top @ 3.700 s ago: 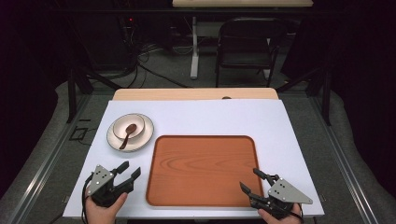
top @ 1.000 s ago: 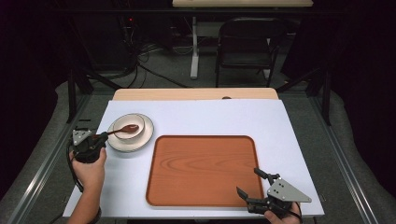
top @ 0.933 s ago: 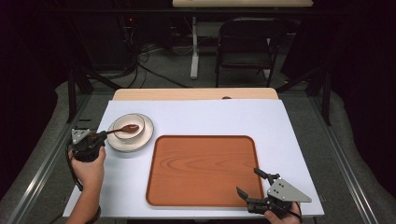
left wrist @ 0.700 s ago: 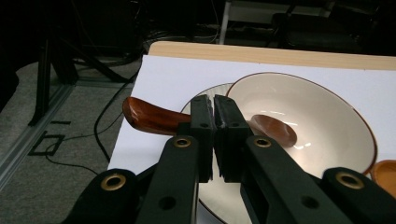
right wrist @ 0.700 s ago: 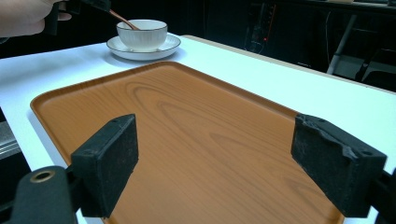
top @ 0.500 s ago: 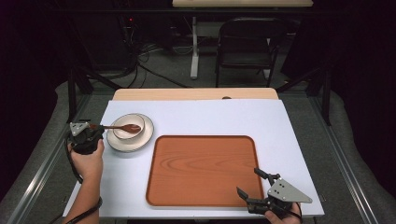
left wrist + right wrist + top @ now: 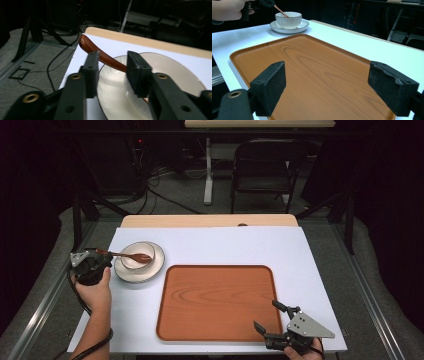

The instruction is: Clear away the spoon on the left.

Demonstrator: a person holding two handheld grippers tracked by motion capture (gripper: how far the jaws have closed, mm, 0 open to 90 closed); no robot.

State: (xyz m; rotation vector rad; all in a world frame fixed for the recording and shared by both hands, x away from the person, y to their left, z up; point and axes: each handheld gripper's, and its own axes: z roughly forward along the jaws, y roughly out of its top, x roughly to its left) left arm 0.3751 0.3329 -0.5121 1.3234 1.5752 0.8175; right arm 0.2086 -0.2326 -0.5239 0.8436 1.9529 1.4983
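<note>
Moved from lower left to the spoon handle in the bowl at left, left gripper jaws narrowly astride, not yet clamped; right gripper idle, wide, lower right.

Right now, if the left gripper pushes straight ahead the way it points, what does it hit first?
The left gripper would meet the brown spoon's handle, which crosses between its open jaws, then the white bowl behind it. How close is unclear.
</note>
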